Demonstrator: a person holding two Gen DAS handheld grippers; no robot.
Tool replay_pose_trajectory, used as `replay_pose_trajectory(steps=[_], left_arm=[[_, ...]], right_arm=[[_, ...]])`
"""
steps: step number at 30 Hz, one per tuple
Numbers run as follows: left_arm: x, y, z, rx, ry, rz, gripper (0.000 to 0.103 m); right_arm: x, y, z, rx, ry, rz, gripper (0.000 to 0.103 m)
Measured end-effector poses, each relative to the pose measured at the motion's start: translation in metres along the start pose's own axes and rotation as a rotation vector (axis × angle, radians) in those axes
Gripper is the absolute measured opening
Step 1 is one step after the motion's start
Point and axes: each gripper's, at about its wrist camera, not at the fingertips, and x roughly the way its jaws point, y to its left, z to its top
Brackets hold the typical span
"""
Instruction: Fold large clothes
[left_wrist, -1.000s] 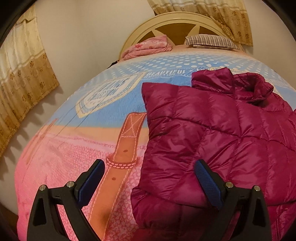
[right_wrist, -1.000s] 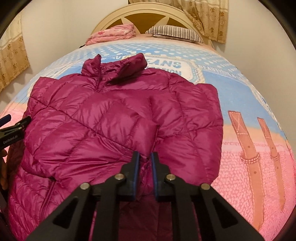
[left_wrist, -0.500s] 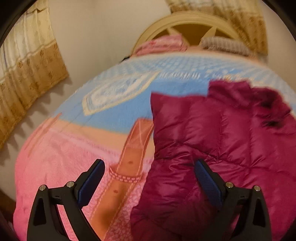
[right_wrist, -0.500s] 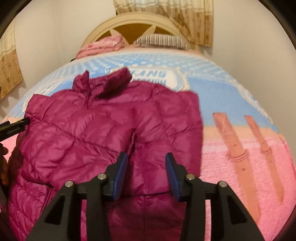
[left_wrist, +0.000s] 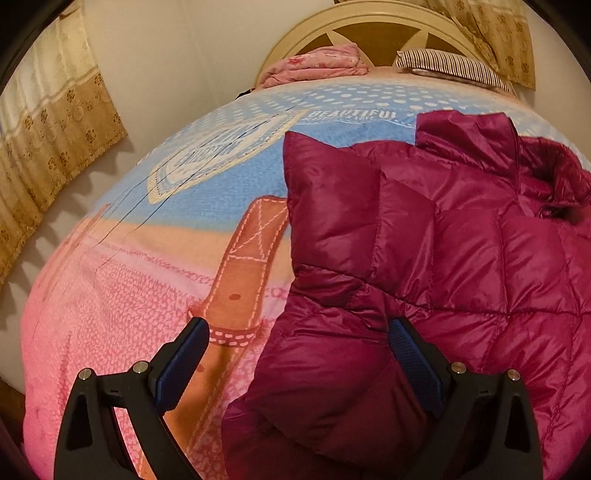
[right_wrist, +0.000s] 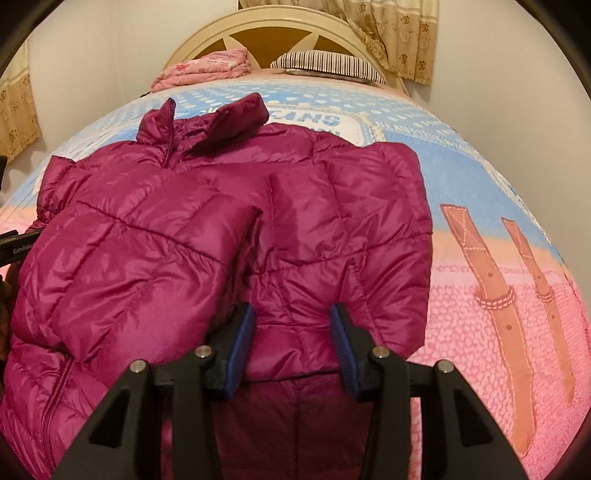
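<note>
**Over the bed, both grippers free of the jacket**

Nearest the lens, the right gripper (right_wrist: 291, 317) has just been opening; its fingers stand apart, jacket fabric between them unpinched. Beside it, the left gripper (left_wrist: 295, 332) gapes wide over the magenta puffer jacket (right_wrist: 229, 229), which lies on the bed's printed blanket (right_wrist: 517, 295). Beyond sit a striped pillow (right_wrist: 325, 64) and headboard (right_wrist: 266, 26).

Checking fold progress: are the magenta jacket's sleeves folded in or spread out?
Folded in. Both sleeves of the jacket lie across its front, cuffs near the middle; the body lies unfolded lengthwise on the bedspread.
</note>
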Motion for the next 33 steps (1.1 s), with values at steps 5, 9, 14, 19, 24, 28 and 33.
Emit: replay_pose_trajectory(steps=[5,9,14,19,24,28,33], left_arm=[[-0.011,0.007,-0.003,-0.003,-0.008,-0.003,0.098],[-0.039,0.018,-0.014,-0.009,-0.056,-0.045,0.098],[-0.05,0.014,-0.016,0.052,-0.075,-0.028,0.098],[-0.06,0.02,0.008,0.038,-0.088,-0.043,0.098],[-0.073,0.01,0.045,0.033,-0.129,-0.068,0.098],[-0.063,-0.012,0.07,0.051,-0.113,-0.074,0.098],[-0.034,-0.034,0.092,0.051,-0.056,-0.082,0.098]], right_arm=[[-0.004,-0.002,0.001,0.008,0.001,0.01,0.047],[-0.017,-0.01,-0.004,0.037,-0.019,0.035,0.063],[-0.017,-0.011,-0.007,0.023,0.0,0.045,0.063],[-0.03,-0.02,0.001,0.026,-0.025,0.058,0.063],[-0.034,-0.025,0.031,0.018,-0.05,0.058,0.063],[-0.019,-0.022,0.057,-0.006,-0.035,0.062,0.063],[0.003,-0.018,0.086,-0.015,-0.015,0.072,0.063]])
